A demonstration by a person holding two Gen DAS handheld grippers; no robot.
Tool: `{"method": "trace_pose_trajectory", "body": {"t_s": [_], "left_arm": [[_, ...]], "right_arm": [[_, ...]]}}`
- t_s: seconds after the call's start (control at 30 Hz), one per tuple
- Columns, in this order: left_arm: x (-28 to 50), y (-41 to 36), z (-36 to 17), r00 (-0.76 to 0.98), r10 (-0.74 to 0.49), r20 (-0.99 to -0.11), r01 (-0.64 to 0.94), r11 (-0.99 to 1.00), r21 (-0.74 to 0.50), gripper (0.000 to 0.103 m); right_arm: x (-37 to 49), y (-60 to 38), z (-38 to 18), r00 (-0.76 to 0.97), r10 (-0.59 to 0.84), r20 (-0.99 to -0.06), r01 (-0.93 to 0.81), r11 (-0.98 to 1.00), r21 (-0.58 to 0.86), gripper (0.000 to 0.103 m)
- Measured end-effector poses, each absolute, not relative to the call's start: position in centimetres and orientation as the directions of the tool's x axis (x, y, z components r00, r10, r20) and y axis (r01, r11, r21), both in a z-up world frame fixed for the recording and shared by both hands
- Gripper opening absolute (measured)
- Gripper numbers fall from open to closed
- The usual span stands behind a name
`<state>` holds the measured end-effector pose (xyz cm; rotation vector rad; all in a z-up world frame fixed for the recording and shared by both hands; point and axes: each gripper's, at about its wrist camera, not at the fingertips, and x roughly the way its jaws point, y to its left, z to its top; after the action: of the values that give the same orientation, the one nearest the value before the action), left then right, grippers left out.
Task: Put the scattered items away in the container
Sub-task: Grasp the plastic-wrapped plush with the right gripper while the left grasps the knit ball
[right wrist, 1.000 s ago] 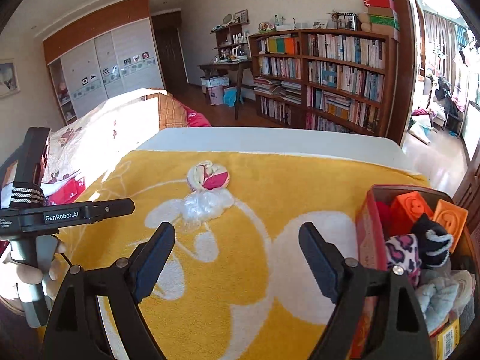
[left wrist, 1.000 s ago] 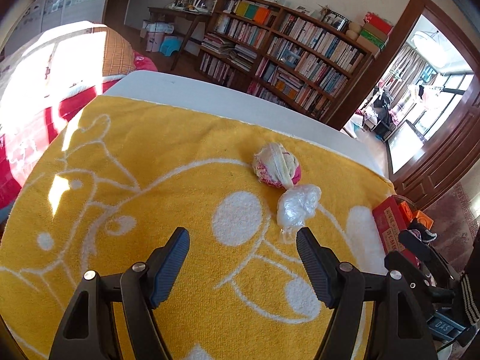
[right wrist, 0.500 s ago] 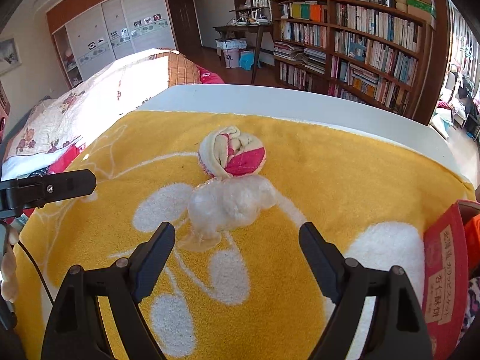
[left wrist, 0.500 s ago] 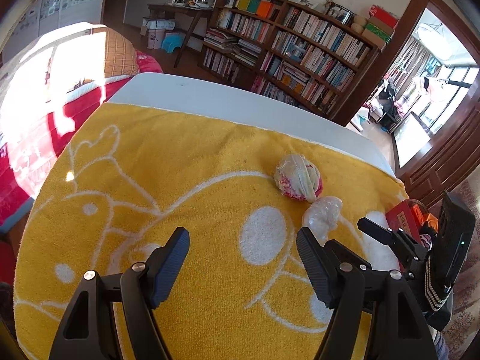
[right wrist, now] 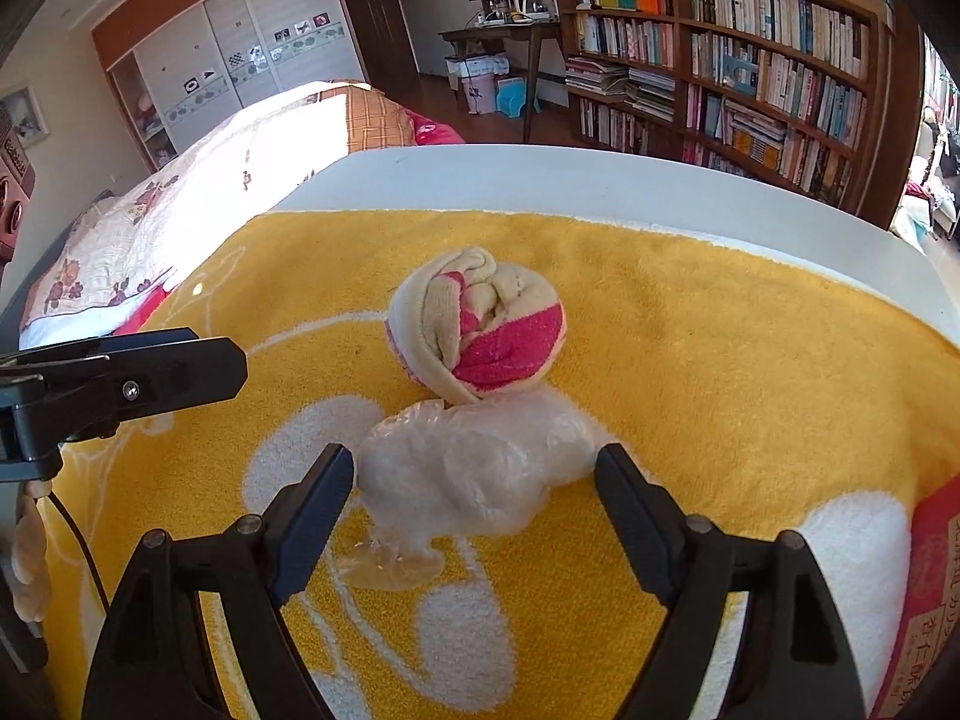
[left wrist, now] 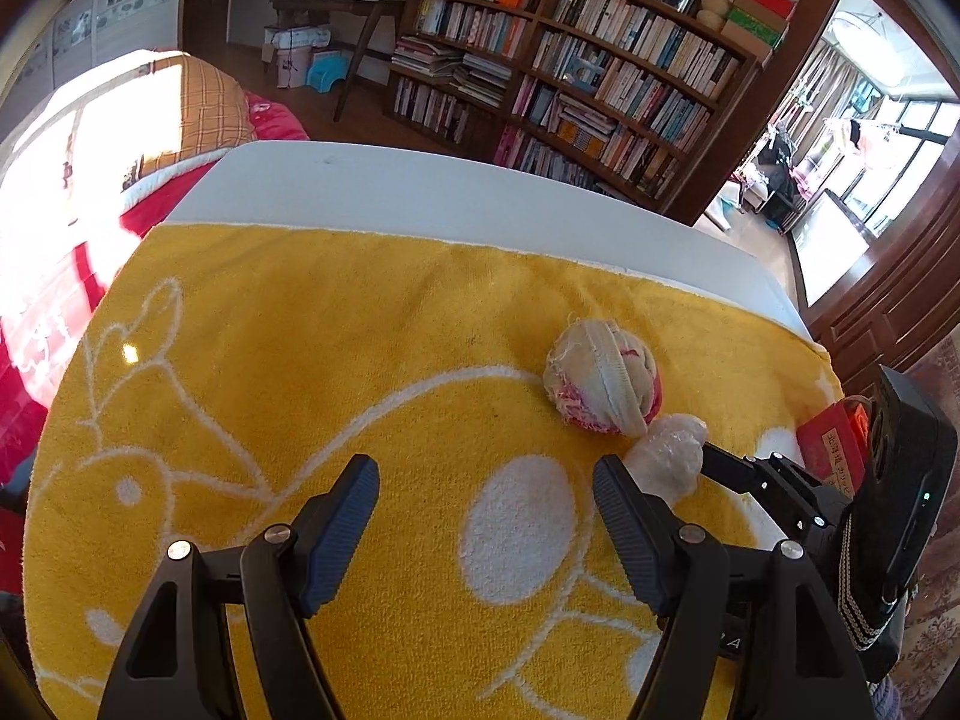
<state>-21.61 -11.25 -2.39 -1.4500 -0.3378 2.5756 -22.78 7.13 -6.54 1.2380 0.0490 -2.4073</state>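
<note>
A crumpled clear plastic bag (right wrist: pixel 474 474) lies on the yellow towel (right wrist: pixel 720 360), with a rolled pink and cream sock ball (right wrist: pixel 477 324) touching its far side. My right gripper (right wrist: pixel 474 480) is open, its jaws on either side of the bag, not closed on it. My left gripper (left wrist: pixel 486 498) is open and empty over the towel, left of the bag (left wrist: pixel 666 462) and sock ball (left wrist: pixel 600 384). The red container (left wrist: pixel 831 450) shows at the right edge, mostly hidden by the right gripper's body; its red wall also shows in the right wrist view (right wrist: pixel 924 600).
The towel covers a white table (left wrist: pixel 420 186) whose far edge is bare. A bed (right wrist: pixel 210 180) stands to the left and a bookcase (left wrist: pixel 600 72) behind. The left gripper's body (right wrist: pixel 120 378) reaches in from the left in the right wrist view.
My right gripper has moved forward and down so the plastic bag now sits between its open jaws. My left gripper has shifted slightly left and stayed open.
</note>
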Motion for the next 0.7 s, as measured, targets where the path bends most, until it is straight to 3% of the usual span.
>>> {"method": "trace_pose_trajectory", "body": {"t_s": [0.17,0.5,0.7], "left_arm": [[-22.9,-10.1,-3.2,-0.507,0.267,-0.819,-0.055,-0.959,-0.279,0.075],[-26.0,-3.8,-3.6,-0.532,0.257,-0.807,-0.144,-0.966,-0.213,0.075],[-28.8,-2.1,-5.2,-0.533,0.199,-0.822,-0.110,-0.980,-0.165,0.075]], "right_arm": [[-22.1,8.2,-6.0,-0.537,-0.320,-0.781,0.352,-0.926,0.137,0.065],[-19.0,13.2,-4.6,-0.567,-0.296,-0.769,0.255,-0.951,0.178,0.065],[-18.5,14.4,-5.3,-0.581,-0.283,-0.763,0.221,-0.957,0.187,0.065]]}}
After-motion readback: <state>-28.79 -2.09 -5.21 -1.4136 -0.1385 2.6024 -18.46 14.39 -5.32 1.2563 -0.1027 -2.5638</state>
